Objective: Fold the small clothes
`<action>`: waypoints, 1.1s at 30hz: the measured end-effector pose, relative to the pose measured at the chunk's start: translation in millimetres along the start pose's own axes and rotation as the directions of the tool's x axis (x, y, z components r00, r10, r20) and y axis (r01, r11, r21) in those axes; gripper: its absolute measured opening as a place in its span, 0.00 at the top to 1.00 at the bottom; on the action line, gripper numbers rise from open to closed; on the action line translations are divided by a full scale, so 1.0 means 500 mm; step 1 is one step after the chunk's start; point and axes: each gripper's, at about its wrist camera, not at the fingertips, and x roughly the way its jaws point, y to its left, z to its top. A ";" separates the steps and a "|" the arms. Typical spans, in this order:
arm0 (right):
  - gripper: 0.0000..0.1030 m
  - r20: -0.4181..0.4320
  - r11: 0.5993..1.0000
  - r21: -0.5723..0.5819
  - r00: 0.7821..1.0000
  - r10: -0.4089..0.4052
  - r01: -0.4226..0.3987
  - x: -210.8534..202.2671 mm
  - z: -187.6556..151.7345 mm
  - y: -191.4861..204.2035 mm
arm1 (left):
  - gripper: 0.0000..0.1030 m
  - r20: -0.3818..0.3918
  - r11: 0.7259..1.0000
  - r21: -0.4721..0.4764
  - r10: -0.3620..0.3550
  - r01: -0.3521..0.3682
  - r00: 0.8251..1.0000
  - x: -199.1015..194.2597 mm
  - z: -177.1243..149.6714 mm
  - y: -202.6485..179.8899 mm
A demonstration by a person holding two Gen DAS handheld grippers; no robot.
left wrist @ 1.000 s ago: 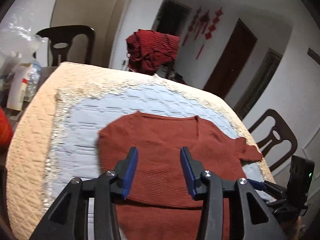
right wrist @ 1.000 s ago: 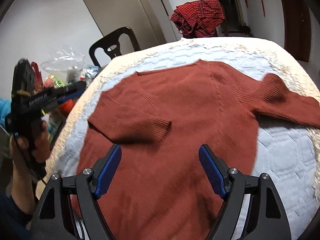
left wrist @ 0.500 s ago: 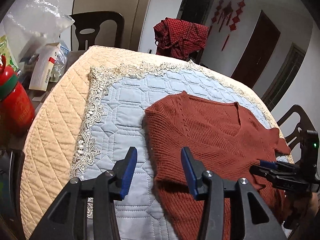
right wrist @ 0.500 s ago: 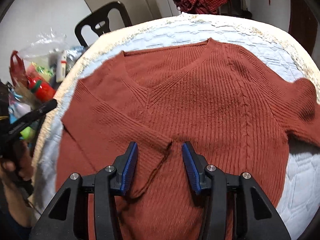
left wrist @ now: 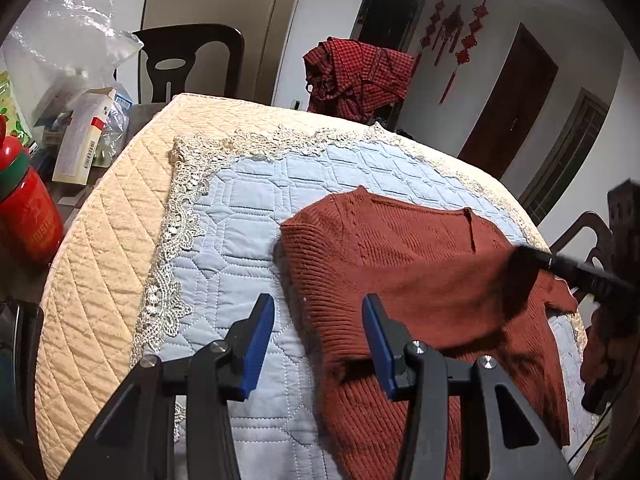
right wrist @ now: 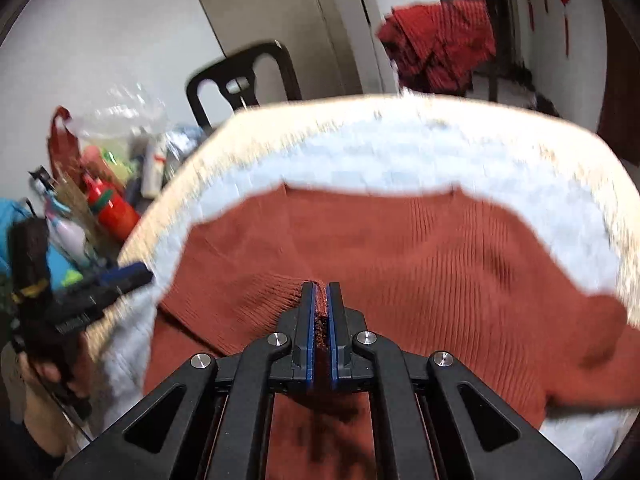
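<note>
One rust-red knitted sweater [left wrist: 404, 280] is spread on a pale blue quilted mat [left wrist: 240, 216] edged with lace, which lies over a cream quilted cover [left wrist: 100, 248] on the table. In the left wrist view the sweater fills the lower right of the frame, its V-neck turned toward the upper right and its hem running off the bottom edge, so that its long axis is seen slanting from the lower middle up to the right. In the right wrist view, which is blurred, the neckline is at the top and the body runs down toward the camera. The right gripper [right wrist: 320, 294] is seen with its blue pads pressed together on a fold of the sweater's ribbed knit, a folded-in sleeve end by the look of it, having just closed on it. The left gripper [left wrist: 318, 320] is held with its jaws spread part way above the sweater's left edge, and nothing is pinched between them. Beside the table, at the left of the left wrist frame, a red bottle [left wrist: 26, 216], a white carton [left wrist: 82, 136] and a clear plastic bag [left wrist: 64, 44] are crowded together. A dark chair [left wrist: 192, 64] is set behind the table, and a red checked garment [left wrist: 356, 76] is heaped beyond the far edge.
</note>
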 end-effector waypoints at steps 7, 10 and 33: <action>0.95 -0.058 0.999 0.048 0.998 -0.008 0.011 0.084 0.021 -0.053 | 0.53 -0.050 0.999 -0.017 0.030 -0.031 0.998 0.053 0.011 0.004; 0.95 -0.131 0.993 0.117 0.991 0.001 0.014 0.119 0.007 -0.088 | 0.53 -0.081 0.999 -0.021 0.041 -0.043 0.996 0.077 0.014 0.006; 0.89 -0.123 0.989 0.147 0.992 0.007 0.011 0.124 0.000 -0.119 | 0.89 -0.072 0.998 0.040 0.048 -0.045 0.996 0.085 -0.003 0.008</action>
